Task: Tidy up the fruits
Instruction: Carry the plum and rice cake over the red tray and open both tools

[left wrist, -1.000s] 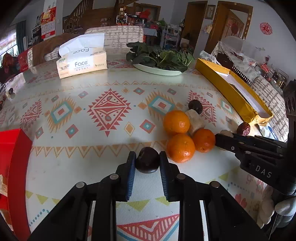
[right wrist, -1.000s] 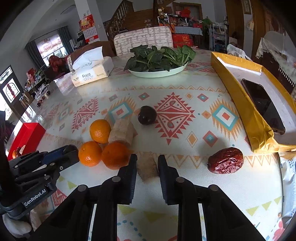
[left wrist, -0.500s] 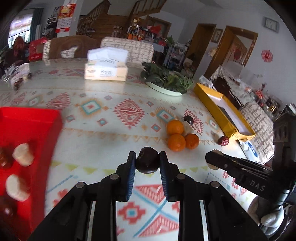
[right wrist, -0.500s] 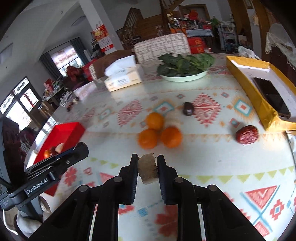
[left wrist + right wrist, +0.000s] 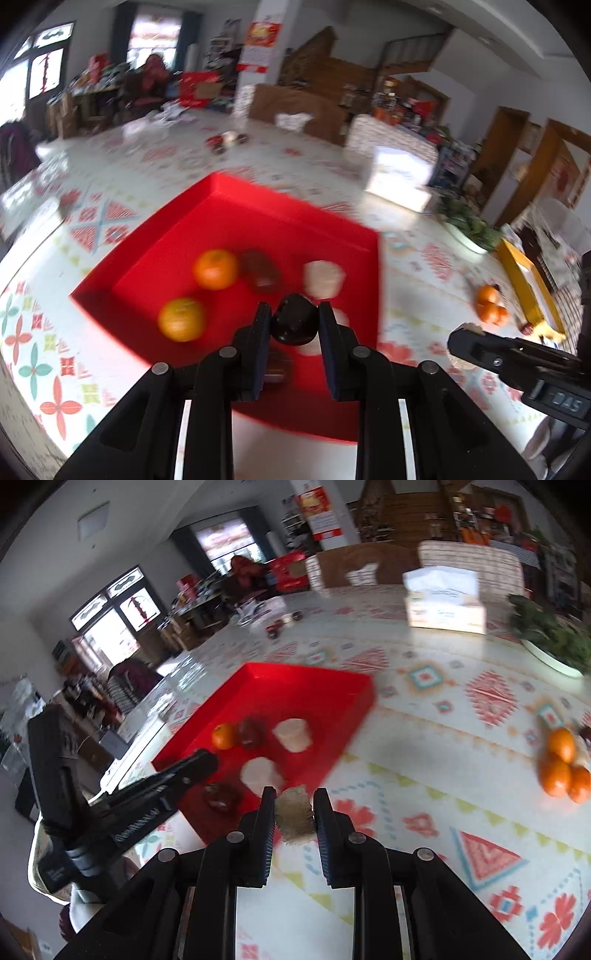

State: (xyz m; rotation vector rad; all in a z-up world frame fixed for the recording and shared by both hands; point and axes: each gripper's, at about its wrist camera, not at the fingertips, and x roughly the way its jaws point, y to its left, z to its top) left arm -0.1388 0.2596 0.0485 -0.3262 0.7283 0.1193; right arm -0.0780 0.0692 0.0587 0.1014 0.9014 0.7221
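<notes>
1. Left gripper (image 5: 295, 325): fingers closed on a dark round fruit (image 5: 294, 322), held above the red tray (image 5: 295, 221). The fruit is near-spherical, so no long axis can be told.
2. Right gripper (image 5: 294, 814): fingers clamped on a tan rough-skinned chunk (image 5: 293, 818), short and blocky, hanging over the patterned tabletop (image 5: 443, 812) just beside the tray's near corner; its cut face points away from the camera.
3. Red tray contents, blurred: two oranges (image 5: 215, 268), a dark reddish fruit (image 5: 261, 272), pale cut pieces (image 5: 324, 277).
4. Three oranges (image 5: 563, 771) clustered on the tabletop, well apart from the tray.
5. Tissue box (image 5: 443, 605) and plate of greens (image 5: 554, 642) at the far side.
</notes>
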